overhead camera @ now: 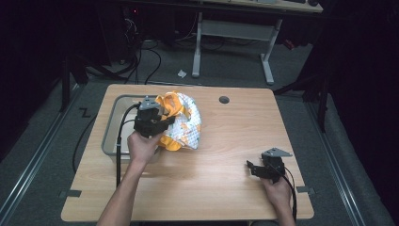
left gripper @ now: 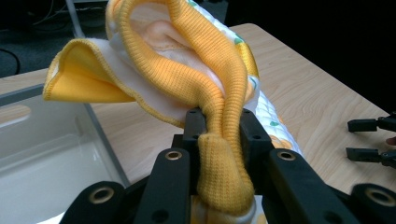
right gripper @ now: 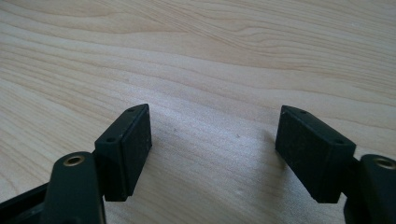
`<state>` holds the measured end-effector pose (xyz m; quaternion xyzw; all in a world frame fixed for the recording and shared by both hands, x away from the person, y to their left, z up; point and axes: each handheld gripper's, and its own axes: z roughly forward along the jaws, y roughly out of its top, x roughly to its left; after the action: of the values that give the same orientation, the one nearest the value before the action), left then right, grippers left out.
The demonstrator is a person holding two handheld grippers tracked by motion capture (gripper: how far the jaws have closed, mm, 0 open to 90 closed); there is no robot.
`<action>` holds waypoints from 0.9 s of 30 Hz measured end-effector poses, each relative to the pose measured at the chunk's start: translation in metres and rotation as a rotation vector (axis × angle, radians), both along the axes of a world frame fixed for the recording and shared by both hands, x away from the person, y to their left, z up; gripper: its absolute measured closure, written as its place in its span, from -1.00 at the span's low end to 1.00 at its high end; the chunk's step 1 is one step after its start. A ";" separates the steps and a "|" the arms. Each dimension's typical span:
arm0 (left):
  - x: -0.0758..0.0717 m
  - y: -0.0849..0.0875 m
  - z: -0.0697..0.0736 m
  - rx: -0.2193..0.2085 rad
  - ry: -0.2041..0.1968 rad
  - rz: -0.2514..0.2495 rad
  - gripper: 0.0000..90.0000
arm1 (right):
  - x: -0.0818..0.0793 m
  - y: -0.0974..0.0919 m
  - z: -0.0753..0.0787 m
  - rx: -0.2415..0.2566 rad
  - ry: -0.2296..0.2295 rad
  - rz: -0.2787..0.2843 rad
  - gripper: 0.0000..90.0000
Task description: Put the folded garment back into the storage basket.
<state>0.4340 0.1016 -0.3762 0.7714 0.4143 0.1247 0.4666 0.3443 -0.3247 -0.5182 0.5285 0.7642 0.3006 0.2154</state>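
Observation:
A small garment (overhead camera: 184,123), white with a yellow print and orange-yellow ribbed trim, hangs bunched above the table by the tub's right side. My left gripper (overhead camera: 165,123) is shut on it. In the left gripper view the jaws pinch the ribbed yellow trim (left gripper: 223,140) of the garment (left gripper: 154,56), and the rest of the cloth drapes up and away. My right gripper (overhead camera: 252,168) rests low at the table's right front, open, its pads (right gripper: 135,140) wide apart over bare wood. Far off in the left gripper view the right gripper (left gripper: 371,139) also appears open.
A pale grey plastic tub (overhead camera: 112,126) sits on the left part of the wooden table (overhead camera: 226,141), its inside (left gripper: 42,154) looking bare. A round cable hole (overhead camera: 224,100) lies near the far edge. Dark floor, cables and a desk frame (overhead camera: 235,33) lie beyond.

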 end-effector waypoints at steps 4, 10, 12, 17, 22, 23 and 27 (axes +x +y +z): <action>0.000 0.009 0.002 -0.005 -0.005 0.011 0.71 | 0.000 0.000 0.000 0.000 0.000 -0.001 -0.40; 0.001 0.020 0.005 -0.007 -0.002 0.025 0.71 | 0.000 0.000 0.000 0.001 0.001 -0.001 -0.40; 0.001 0.022 0.005 -0.007 -0.003 0.026 0.71 | 0.000 0.000 0.000 0.000 0.001 -0.001 -0.40; 0.001 0.029 0.007 -0.005 -0.005 0.040 0.71 | 0.000 0.000 0.000 0.000 0.001 -0.001 -0.40; 0.002 0.038 0.008 0.007 -0.005 0.057 0.71 | 0.000 0.000 0.000 0.000 0.000 -0.001 -0.40; 0.002 0.042 0.009 0.002 -0.005 0.064 0.71 | 0.000 0.000 0.000 0.001 0.000 0.000 -0.40; 0.002 0.049 0.009 0.000 -0.002 0.078 0.71 | 0.000 0.000 0.000 0.000 0.001 0.000 -0.40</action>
<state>0.4362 0.1507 -0.3669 0.7545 0.4437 0.1436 0.4618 0.3443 -0.3247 -0.5182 0.5288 0.7640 0.3005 0.2152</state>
